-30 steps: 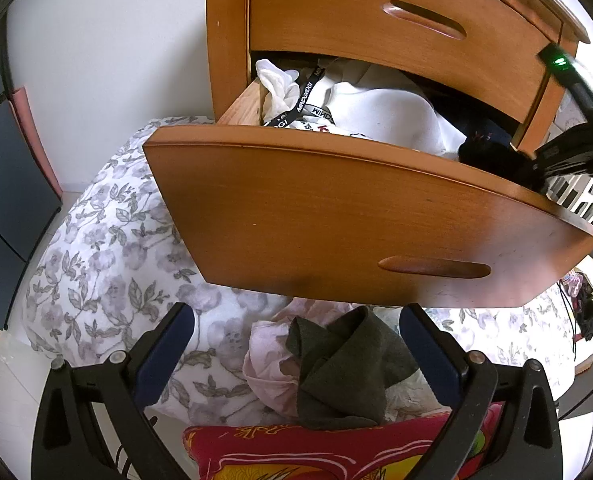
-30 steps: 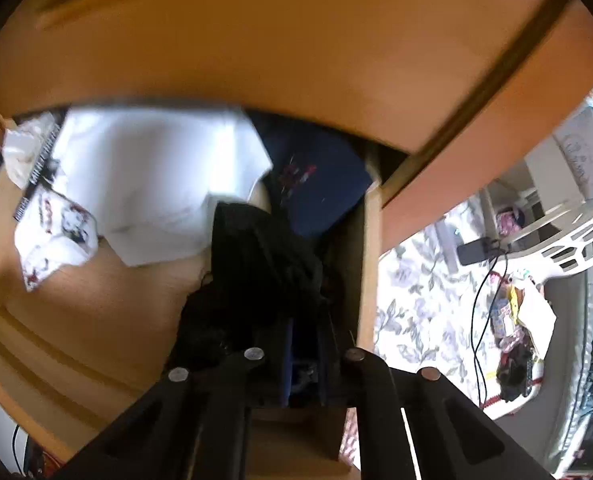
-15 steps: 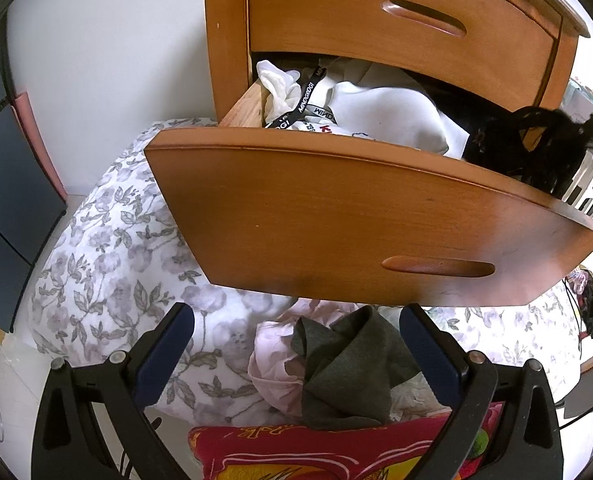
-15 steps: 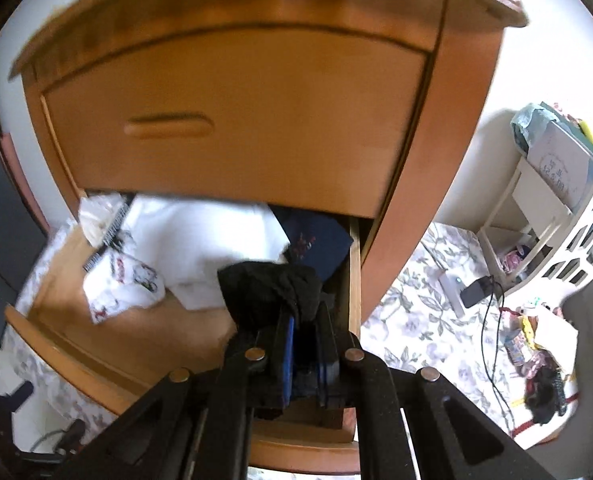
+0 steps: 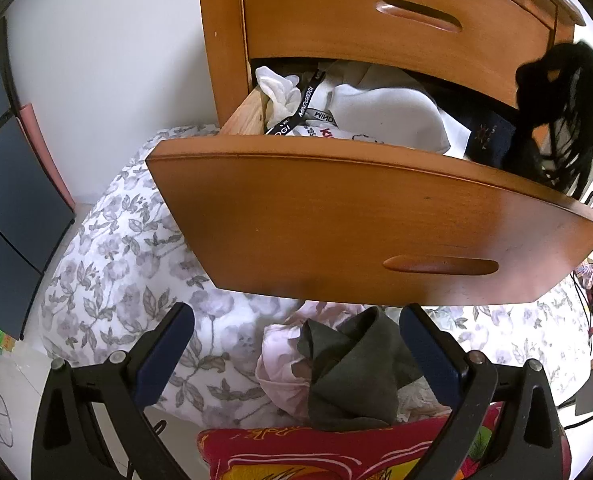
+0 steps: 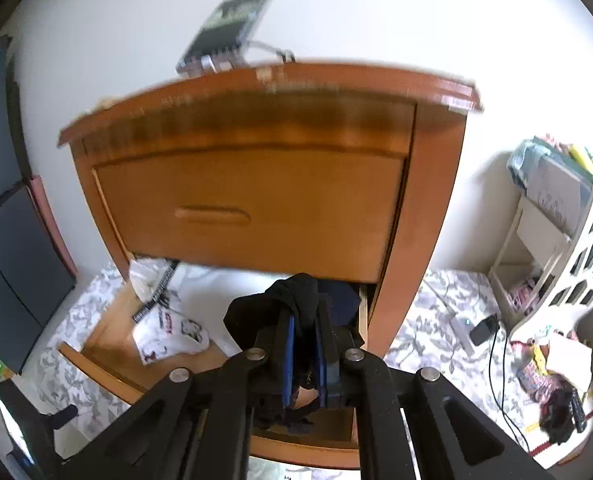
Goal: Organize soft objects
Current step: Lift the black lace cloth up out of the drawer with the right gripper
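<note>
The right gripper (image 6: 304, 344) is clamped on a black garment (image 6: 284, 300), the blue pads pinching the cloth with only its thickness between them; the bundle bulges above the fingertips and more hangs below. In the left wrist view the same black garment (image 5: 556, 112) dangles in the air above the right end of the open drawer (image 5: 376, 216), clear of the drawer's front edge and just in front of the closed upper drawer (image 5: 396, 20). The drawer holds a white garment (image 5: 388, 116), a black printed strap (image 5: 304, 104) and a dark blue piece (image 5: 488, 136) at the right side, leaving bare wood floor (image 6: 108, 340) near the front left. The left gripper (image 5: 296, 344) stands wide open, its pads apart and holding nothing, low in front of the drawer's face. Between and beyond its fingers lies a dark green cloth (image 5: 356, 376) on a pale pink cloth (image 5: 280, 368), both on a floral bedspread (image 5: 128, 264), just under the drawer's lower edge. A red patterned cushion (image 5: 316, 456) sits nearest the camera. To the right of the wooden cabinet (image 6: 424, 208), open floor-level bedding runs to a white shelf unit (image 6: 568, 264).
</note>
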The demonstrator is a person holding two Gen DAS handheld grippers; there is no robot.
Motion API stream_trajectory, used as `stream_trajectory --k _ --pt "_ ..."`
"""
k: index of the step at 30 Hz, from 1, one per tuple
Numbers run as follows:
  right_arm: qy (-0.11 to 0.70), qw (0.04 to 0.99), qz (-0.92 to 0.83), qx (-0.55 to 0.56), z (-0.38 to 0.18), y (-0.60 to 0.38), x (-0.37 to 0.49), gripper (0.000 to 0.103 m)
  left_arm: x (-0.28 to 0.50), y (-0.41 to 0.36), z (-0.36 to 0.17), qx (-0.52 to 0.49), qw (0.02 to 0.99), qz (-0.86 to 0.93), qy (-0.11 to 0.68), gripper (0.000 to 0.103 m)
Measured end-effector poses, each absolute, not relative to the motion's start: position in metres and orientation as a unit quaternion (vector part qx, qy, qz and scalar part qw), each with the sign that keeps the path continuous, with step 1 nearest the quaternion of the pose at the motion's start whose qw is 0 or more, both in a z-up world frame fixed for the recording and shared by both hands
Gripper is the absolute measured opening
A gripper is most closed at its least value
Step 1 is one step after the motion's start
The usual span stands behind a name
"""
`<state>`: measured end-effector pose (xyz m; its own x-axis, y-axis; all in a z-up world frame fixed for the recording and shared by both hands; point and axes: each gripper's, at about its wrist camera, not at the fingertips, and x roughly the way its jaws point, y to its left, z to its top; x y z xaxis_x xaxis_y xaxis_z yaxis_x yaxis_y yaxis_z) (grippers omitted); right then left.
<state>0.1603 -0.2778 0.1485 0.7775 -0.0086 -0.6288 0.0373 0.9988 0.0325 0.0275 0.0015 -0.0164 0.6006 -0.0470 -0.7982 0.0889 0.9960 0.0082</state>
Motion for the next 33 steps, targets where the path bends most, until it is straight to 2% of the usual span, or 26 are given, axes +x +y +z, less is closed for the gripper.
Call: stream_trajectory --k 18,33 --pt "0.223 0.974 0.017 -0.013 0.244 -0.252 0.101 0.009 0.026 0.001 -0.014 0.024 0.897 -0.039 0.44 0.102" --pt "0.192 0.98 0.056 -0.024 0.272 -0.241 0.038 0.009 0.024 0.0 -0.012 0.023 0.9 -0.034 0.434 0.102"
